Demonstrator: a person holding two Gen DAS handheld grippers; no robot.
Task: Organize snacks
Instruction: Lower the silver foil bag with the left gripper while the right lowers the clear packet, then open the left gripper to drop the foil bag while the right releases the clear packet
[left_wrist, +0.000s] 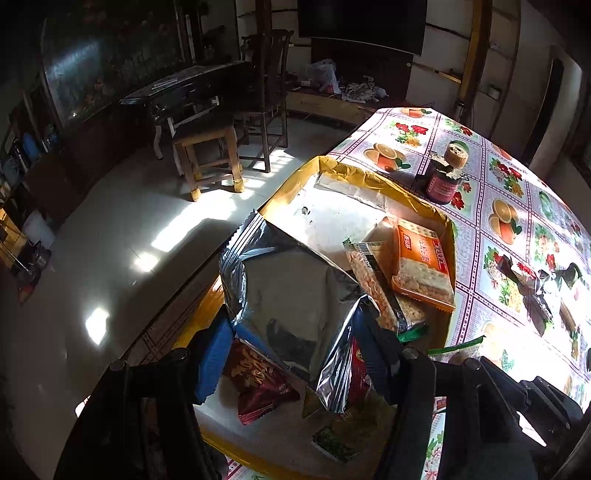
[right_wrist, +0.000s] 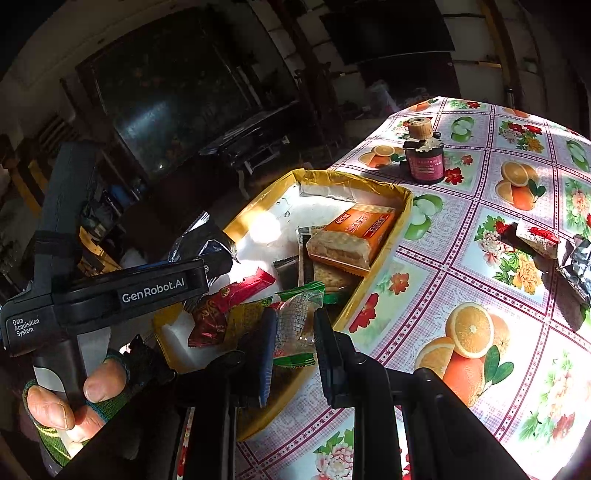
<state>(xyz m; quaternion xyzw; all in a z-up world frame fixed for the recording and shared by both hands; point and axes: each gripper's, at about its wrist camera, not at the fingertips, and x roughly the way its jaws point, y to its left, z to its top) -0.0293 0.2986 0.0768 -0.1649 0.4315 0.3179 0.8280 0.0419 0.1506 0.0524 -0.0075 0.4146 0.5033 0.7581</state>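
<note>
The table (right_wrist: 480, 280) carries a yellow box (right_wrist: 400, 218), jar (right_wrist: 424, 158) and wrappers (right_wrist: 535, 236).

Harsh sunlit glare, deep dark surroundings, fisheye-warped edges.

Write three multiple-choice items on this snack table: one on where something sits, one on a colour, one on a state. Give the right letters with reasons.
1. Where does the dark jar with the cork lid stand?
A. in the yellow box
B. on the tablecloth beyond the box
C. on the stool

2. What colour is the cracker pack in the yellow box?
A. orange
B. blue
C. white

3. What is the right hand-held gripper doing?
A. hanging open and empty
B. gripping the jar
C. clamped on a clear, green-edged snack packet

Answers: 1 B, the jar stands on the fruit-print cloth past the box's far rim. 2 A, its wrapper is orange. 3 C, the packet sits pinched between both fingers.
</note>
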